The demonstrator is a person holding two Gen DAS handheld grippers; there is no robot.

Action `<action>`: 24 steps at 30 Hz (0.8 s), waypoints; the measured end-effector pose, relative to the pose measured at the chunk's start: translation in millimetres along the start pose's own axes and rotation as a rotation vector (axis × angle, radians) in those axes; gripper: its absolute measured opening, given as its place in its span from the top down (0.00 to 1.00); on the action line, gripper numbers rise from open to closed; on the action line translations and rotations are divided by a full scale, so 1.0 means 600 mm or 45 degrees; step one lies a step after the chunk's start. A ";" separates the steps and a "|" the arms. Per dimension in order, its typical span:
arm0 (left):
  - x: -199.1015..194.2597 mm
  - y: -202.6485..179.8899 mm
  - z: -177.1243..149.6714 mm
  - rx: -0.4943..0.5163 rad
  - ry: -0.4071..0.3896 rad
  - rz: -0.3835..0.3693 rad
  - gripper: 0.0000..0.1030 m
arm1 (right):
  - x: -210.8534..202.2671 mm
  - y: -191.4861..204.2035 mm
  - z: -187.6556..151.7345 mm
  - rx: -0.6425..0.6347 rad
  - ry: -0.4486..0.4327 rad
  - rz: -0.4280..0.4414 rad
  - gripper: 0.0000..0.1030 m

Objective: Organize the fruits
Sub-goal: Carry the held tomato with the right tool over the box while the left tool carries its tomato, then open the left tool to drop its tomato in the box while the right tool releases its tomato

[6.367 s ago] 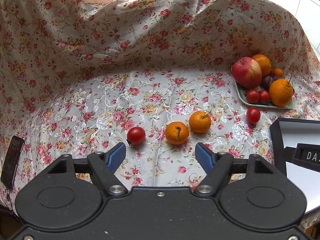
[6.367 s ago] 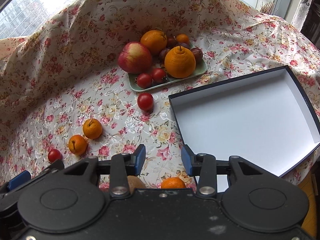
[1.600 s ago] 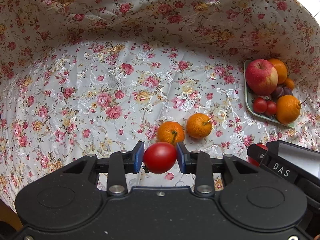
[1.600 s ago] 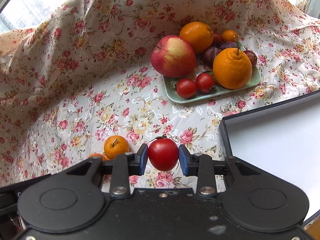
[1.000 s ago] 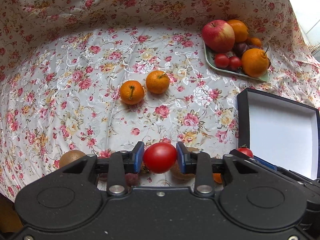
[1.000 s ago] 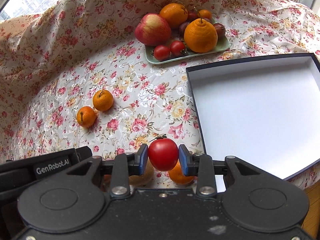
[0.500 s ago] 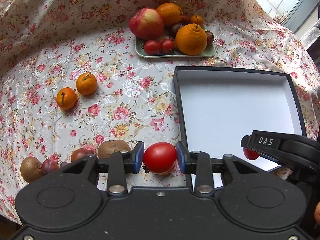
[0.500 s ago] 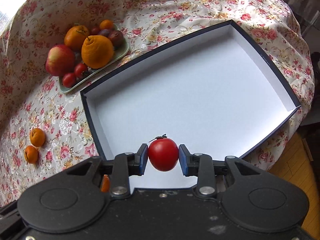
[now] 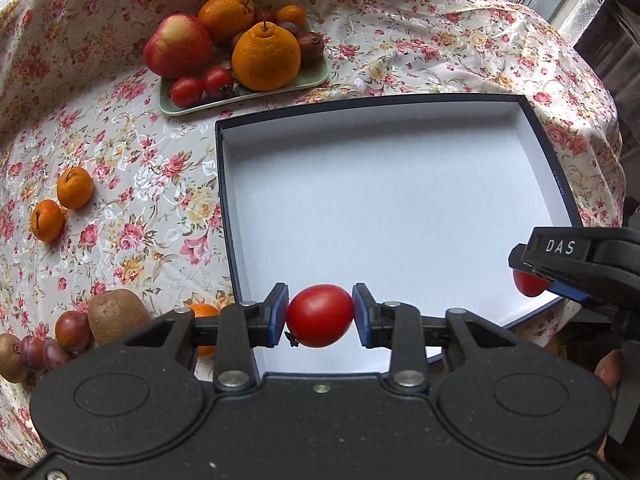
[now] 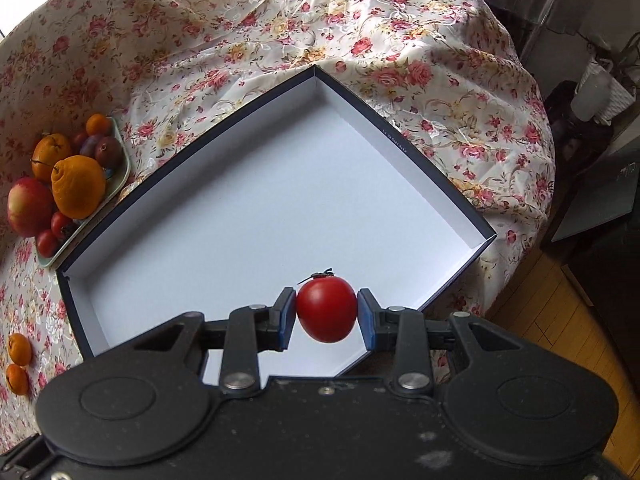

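Observation:
My left gripper (image 9: 320,315) is shut on a red tomato (image 9: 320,314) and holds it over the near left edge of an open dark box with a white inside (image 9: 380,208). My right gripper (image 10: 326,312) is shut on a second red tomato (image 10: 326,308) and holds it above the box's near part (image 10: 256,216). The right gripper also shows at the right of the left wrist view (image 9: 568,264), with its tomato (image 9: 526,282) over the box's near right corner. The box holds nothing else.
A green tray (image 9: 248,94) behind the box carries an apple (image 9: 178,46), oranges and small tomatoes. Two mandarins (image 9: 74,186) lie on the floral cloth at left. Kiwis (image 9: 114,314) and plums (image 9: 72,330) lie near the front left. The table edge drops off at right (image 10: 532,184).
Both grippers closed on tomatoes from the cloth and carried them right. In the last half second both moved further over the open box, which now fills the views.

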State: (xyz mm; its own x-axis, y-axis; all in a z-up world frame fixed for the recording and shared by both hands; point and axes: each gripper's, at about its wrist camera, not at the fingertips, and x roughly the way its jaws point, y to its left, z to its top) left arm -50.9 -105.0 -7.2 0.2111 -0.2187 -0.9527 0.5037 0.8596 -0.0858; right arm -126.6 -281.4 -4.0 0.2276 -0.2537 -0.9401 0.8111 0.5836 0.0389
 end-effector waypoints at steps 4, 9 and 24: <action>0.008 -0.019 0.003 0.011 -0.010 0.011 0.58 | -0.002 -0.024 0.011 0.031 -0.047 0.010 0.66; 0.023 -0.029 0.010 -0.007 0.002 0.024 0.58 | -0.002 -0.039 0.019 0.022 -0.101 0.005 0.66; 0.032 -0.040 0.015 -0.004 0.015 0.008 0.58 | 0.003 -0.054 0.024 0.049 -0.059 0.014 0.65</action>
State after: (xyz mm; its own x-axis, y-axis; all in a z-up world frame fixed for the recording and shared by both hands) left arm -51.3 -133.8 -20.5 0.2045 -0.2078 -0.9565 0.4995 0.8625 -0.0806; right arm -144.5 -311.8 -2.2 0.2607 -0.2829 -0.9230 0.8284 0.5566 0.0633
